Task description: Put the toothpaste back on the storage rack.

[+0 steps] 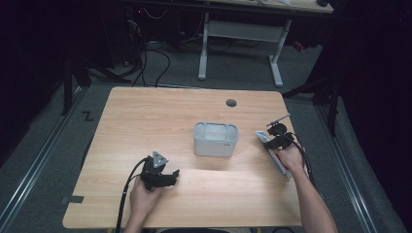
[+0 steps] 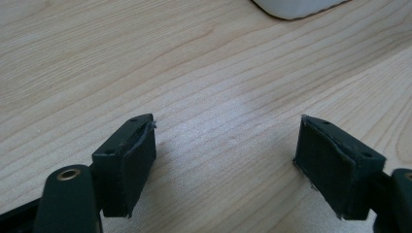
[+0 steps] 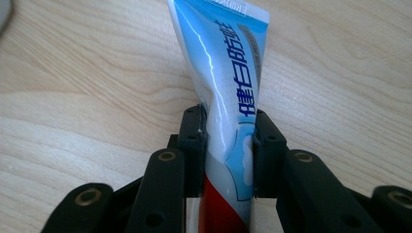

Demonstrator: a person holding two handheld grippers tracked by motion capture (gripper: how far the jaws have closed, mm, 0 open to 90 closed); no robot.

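Note:
A blue, white and red toothpaste tube [image 3: 228, 58] lies flat on the wooden table [image 1: 160, 116] near its right edge. My right gripper [image 3: 228, 145] is shut on the tube, its two pads pressing the tube's sides around mid-length. From above, the right gripper [image 1: 278, 141] sits over the tube [image 1: 262, 136], whose flat end points toward the far side. My left gripper [image 1: 171, 175] rests low over the table's near left part, and its jaws point right. In the left gripper view the left gripper [image 2: 228, 155] stands open over bare wood with nothing between its pads.
A white rectangular bin [image 1: 216, 139] stands at the table's middle, between the two grippers; its corner [image 2: 296, 6] shows ahead of the left jaws. A round cable hole [image 1: 231, 103] lies behind it. A small dark clip-like thing [image 1: 278, 120] lies beyond the right gripper.

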